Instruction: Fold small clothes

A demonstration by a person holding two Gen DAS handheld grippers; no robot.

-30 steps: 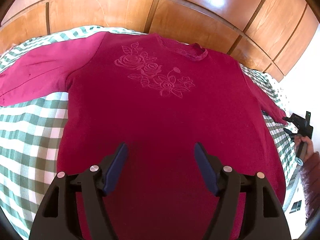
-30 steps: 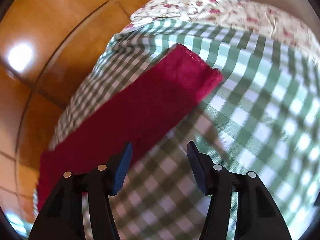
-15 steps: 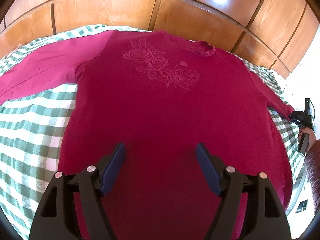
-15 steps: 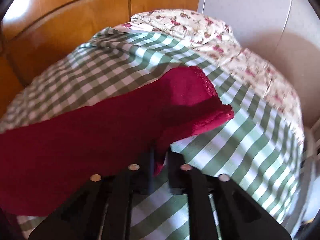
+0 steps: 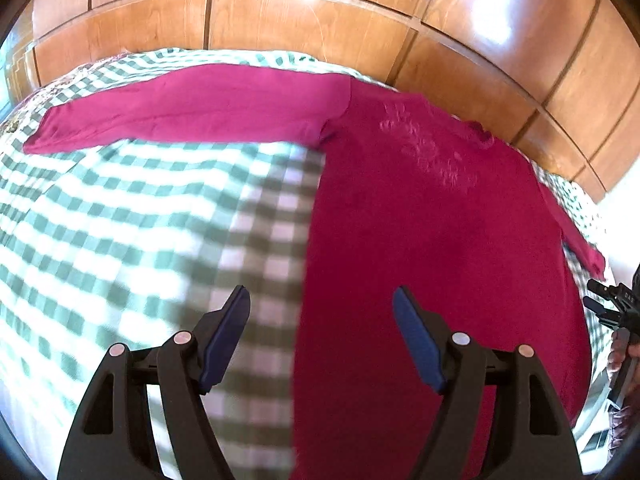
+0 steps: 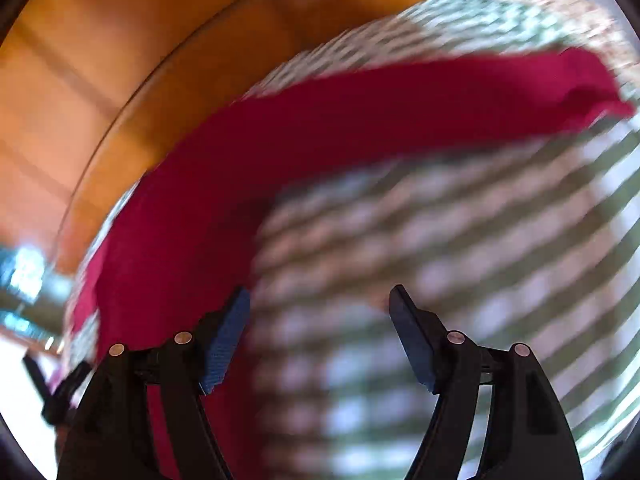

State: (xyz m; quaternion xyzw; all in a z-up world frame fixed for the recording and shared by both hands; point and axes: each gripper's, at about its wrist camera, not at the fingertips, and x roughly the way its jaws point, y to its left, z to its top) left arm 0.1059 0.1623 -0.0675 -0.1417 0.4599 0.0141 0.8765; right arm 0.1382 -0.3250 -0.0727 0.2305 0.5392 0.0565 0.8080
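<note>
A magenta sweater (image 5: 432, 248) lies spread flat on a green-and-white checked bedspread (image 5: 132, 216), with both grippers held above it and gripping nothing.

From the left wrist view the sweater's body fills the right half of the bed, its embossed flower pattern (image 5: 428, 148) near the neckline, and one long sleeve (image 5: 192, 108) stretches straight out to the left across the checks. The left gripper (image 5: 320, 336) hovers over the sweater's side edge with its blue-padded fingers spread wide apart. The right gripper (image 6: 320, 332) is likewise wide apart (this view is motion-blurred), above bare bedspread just beside the other sleeve (image 6: 400, 108), whose cuff end looks slightly rumpled. Glossy wooden panelling (image 5: 320, 16) rises behind the bed.
</note>
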